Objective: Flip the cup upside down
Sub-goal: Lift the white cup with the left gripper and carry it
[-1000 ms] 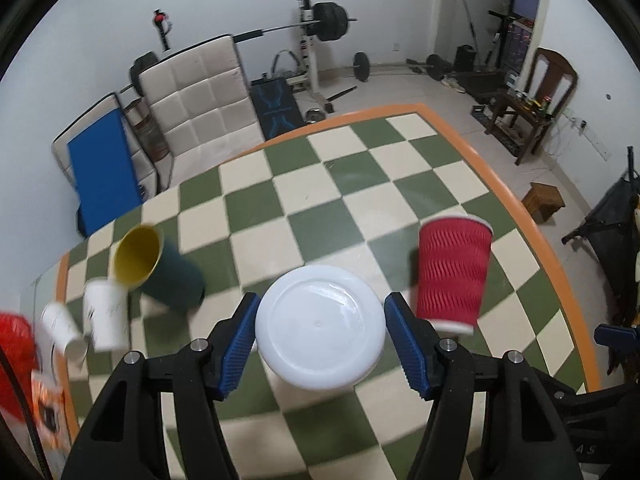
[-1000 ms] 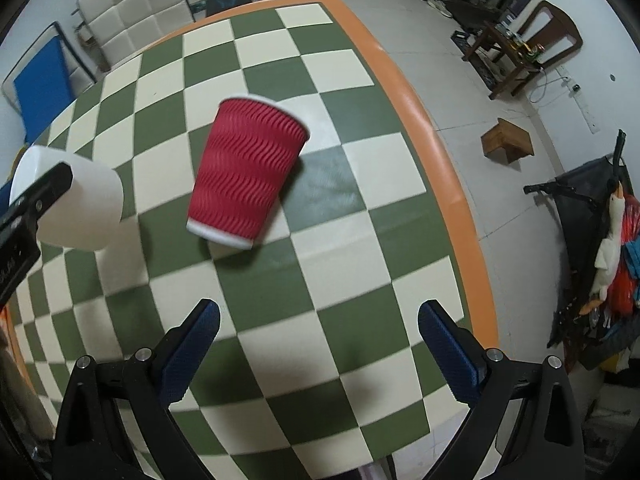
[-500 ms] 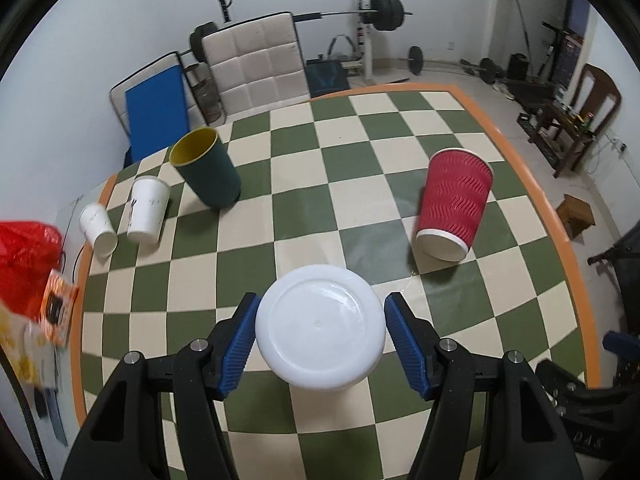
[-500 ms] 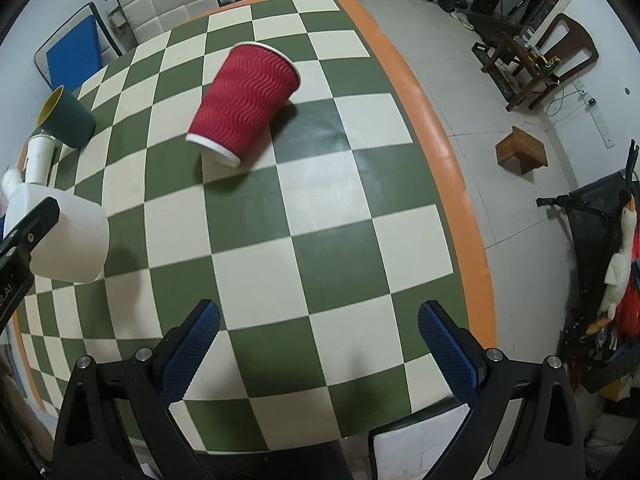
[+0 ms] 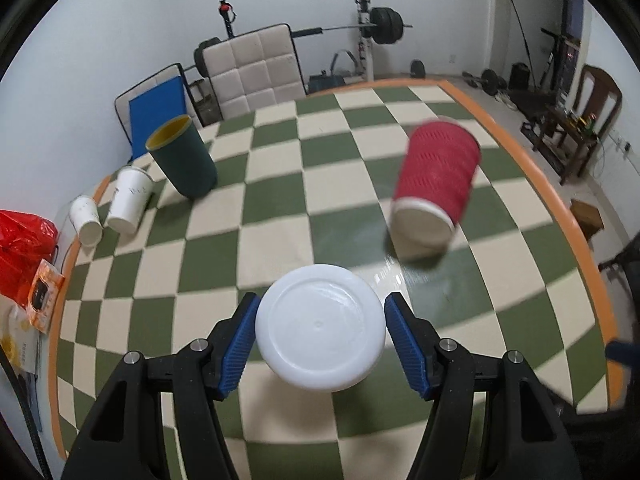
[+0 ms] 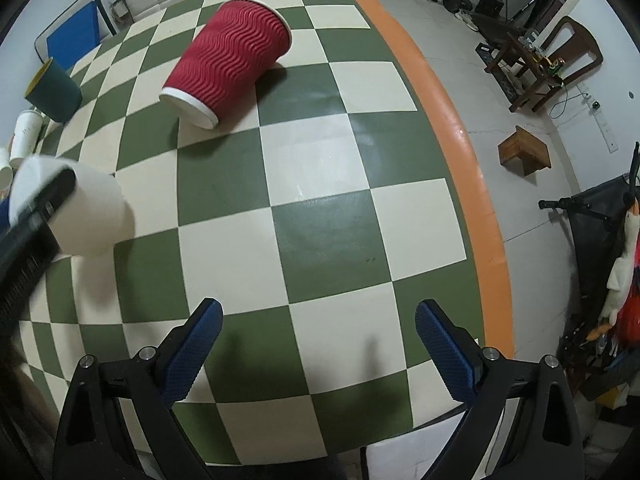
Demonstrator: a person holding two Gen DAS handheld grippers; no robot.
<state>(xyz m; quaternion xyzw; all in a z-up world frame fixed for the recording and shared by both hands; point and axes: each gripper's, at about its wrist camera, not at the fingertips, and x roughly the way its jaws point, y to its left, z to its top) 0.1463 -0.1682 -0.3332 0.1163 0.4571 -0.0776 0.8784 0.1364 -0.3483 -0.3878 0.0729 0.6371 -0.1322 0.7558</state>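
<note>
You are holding the white cup [image 5: 320, 330] in your left gripper [image 5: 320, 334]; its blue pads [image 5: 240, 342] are pressing against the cup's sides, and the flat closed base is facing the left wrist camera, so the cup is pointing away from you along the fingers; in the right wrist view the same white cup [image 6: 86, 216] is showing at the left edge, clamped by the dark finger of the left gripper and hanging above the checkered table [image 6: 320, 200]; whether it is touching the table I cannot tell.

Your right gripper [image 6: 318, 344] is hovering over the near part of the table with its jaws spread wide and nothing between them.

The red ribbed cup [image 6: 228, 62] is sitting on the table farther out, toward the orange-edged side, well apart from the white cup; it is showing a white-rimmed end toward you and looking tilted in both views, though the lens is bending things and the left view of it is blurred. The dark green cup [image 5: 182, 156] with a yellow inside is standing at the far left of the table; two small white paper cups [image 5: 114, 210] are sitting just beside it, next to each other near the table edge; a red bag [image 5: 24, 244] is lying at the left edge.
</note>
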